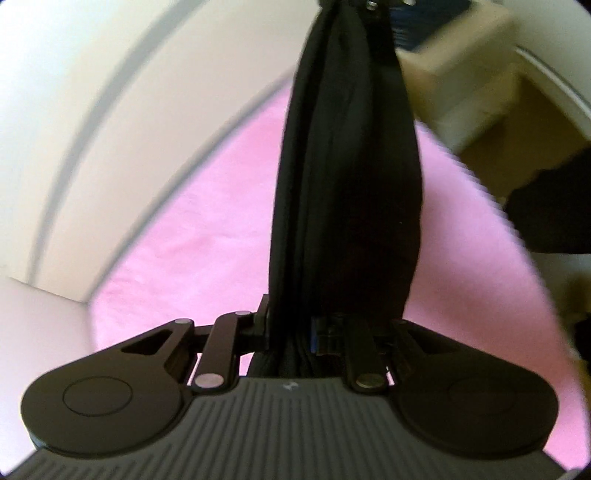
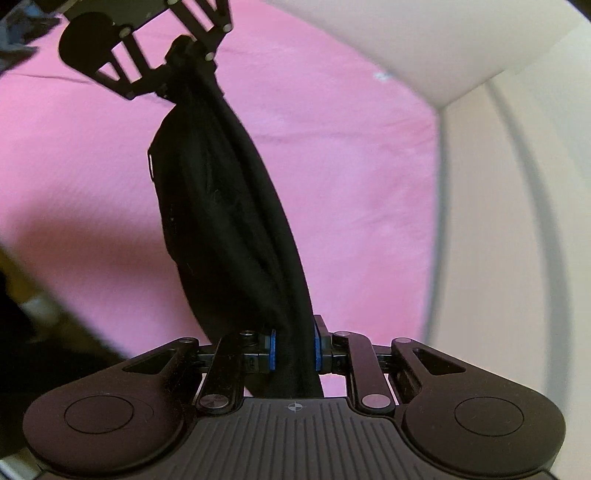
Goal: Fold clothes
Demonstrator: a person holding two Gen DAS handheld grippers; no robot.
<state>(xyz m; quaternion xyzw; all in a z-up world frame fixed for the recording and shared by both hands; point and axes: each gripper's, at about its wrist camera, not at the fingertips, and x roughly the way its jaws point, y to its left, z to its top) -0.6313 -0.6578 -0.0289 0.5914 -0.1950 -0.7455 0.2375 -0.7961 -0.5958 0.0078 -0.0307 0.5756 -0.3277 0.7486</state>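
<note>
Two grippers, one piece of clothing strung between them. The left gripper [image 1: 295, 332] is clamped down on a bunched end of a black garment [image 1: 347, 184], with the fabric packed so tight between the jaws that there's basically no gap showing. From there the cloth runs straight ahead of it as one long, gathered band up to the top of its view, where it meets the right gripper [image 1: 369, 5], only just visible at the frame edge.

Same story from the other side: the right gripper [image 2: 294, 349] has its blue pads [image 2: 272, 349] pinched in on the other end of the black garment [image 2: 229, 206], nearly closed with just the thickness of the fabric between them. The cloth stretches away ahead and a bit to the left, sagging into a loose pouch on its left side, and ends at the left gripper [image 2: 184, 51] up in the far top-left, which is closed around it.

The garment hangs in the air between the two, not lying flat. Beneath it is a pink sheet [image 2: 332, 147] spread over what looks like a bed. Beyond the sheet there's a pale wall [image 1: 110, 74], and off to the right of the left gripper sits a beige box [image 1: 461, 74], blurry.
</note>
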